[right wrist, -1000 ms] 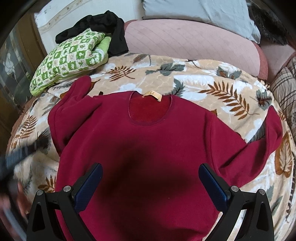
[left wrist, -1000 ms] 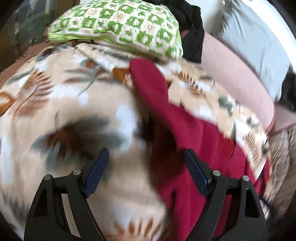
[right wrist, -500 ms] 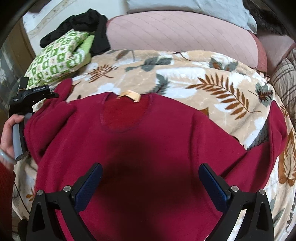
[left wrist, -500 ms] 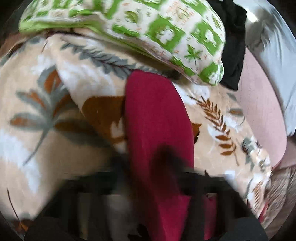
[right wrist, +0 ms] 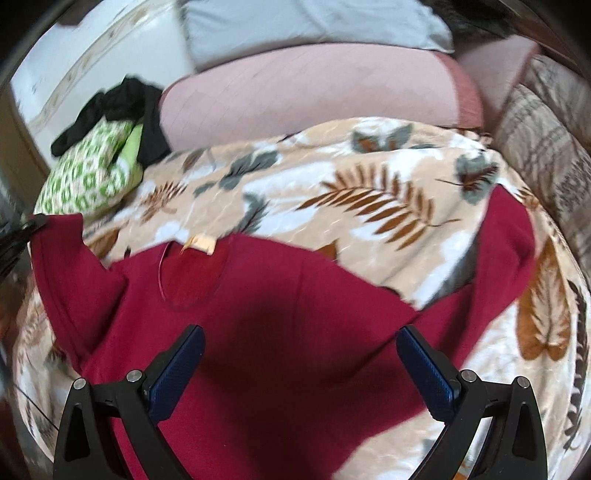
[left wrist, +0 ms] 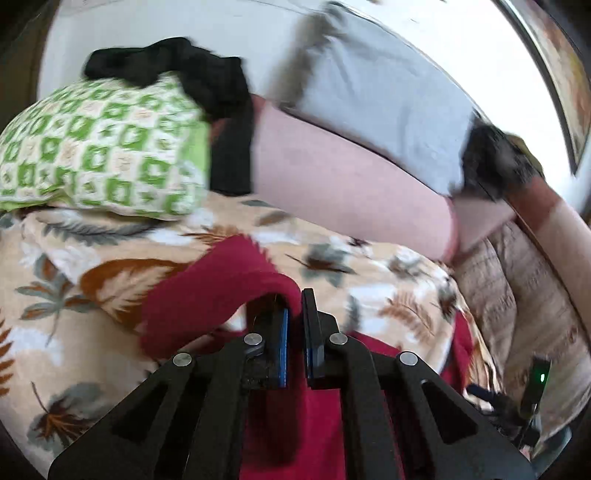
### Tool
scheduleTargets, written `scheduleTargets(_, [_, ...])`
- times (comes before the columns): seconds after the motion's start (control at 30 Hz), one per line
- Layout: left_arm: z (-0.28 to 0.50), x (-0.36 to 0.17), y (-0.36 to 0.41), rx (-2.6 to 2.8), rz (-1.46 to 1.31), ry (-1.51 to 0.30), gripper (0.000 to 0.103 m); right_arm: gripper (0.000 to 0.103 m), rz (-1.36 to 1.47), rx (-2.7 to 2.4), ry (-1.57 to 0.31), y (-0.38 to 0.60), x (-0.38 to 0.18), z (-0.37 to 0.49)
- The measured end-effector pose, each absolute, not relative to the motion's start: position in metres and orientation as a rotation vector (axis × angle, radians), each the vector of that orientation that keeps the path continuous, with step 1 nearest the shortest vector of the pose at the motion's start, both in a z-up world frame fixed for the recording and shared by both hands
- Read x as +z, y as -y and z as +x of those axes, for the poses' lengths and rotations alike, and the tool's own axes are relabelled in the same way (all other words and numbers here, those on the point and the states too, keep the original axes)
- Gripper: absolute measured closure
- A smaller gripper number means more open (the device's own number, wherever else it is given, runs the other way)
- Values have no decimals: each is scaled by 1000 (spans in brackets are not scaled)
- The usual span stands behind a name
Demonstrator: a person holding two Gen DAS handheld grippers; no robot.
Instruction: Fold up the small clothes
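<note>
A dark red long-sleeved sweater [right wrist: 280,332] lies front up on a leaf-patterned blanket [right wrist: 332,192], its tan neck label [right wrist: 201,243] toward the far side. My left gripper [left wrist: 294,317] is shut on the sweater's left sleeve [left wrist: 221,288] near the cuff and holds it lifted off the blanket; that sleeve also shows at the left in the right wrist view [right wrist: 62,258]. My right gripper [right wrist: 301,350] is open and empty above the sweater's chest. The right sleeve [right wrist: 506,251] lies spread out on the blanket.
A green checked pillow [left wrist: 99,151] with a black garment [left wrist: 207,77] on it lies at the far left. A pink bolster [right wrist: 314,88] and a grey pillow [right wrist: 306,22] run along the back. A plaid cushion [right wrist: 550,147] sits at the right.
My left gripper has closed on the left sleeve and lifted it, swinging toward the sweater's middle. The right gripper has stayed open and drifted slightly over the chest.
</note>
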State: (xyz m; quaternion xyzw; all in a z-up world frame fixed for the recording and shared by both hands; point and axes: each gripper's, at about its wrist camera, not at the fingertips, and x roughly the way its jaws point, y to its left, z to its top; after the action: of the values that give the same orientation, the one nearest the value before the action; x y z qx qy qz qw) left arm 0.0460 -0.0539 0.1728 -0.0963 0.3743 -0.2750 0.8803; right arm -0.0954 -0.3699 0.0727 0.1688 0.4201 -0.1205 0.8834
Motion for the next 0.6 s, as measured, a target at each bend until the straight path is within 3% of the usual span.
scheduleTargets(0.4, [-24,72,149,-906,-132,-1127,97,0,408,-259,-850,390,82,-111])
scheduleTargets(0.5, [-39,79,141,-910,-48,-1105,97,0,426,-223,-859,385,79,-104])
scheduleTargets(0.57, [-43,90,123,-916,-52,-1064,79,0,416,-209,-868,380,76,-98])
scheduleTargets(0.6, [-43,99,108,-910,-74,-1038,57,0,416,-198,-871,378,73,-96])
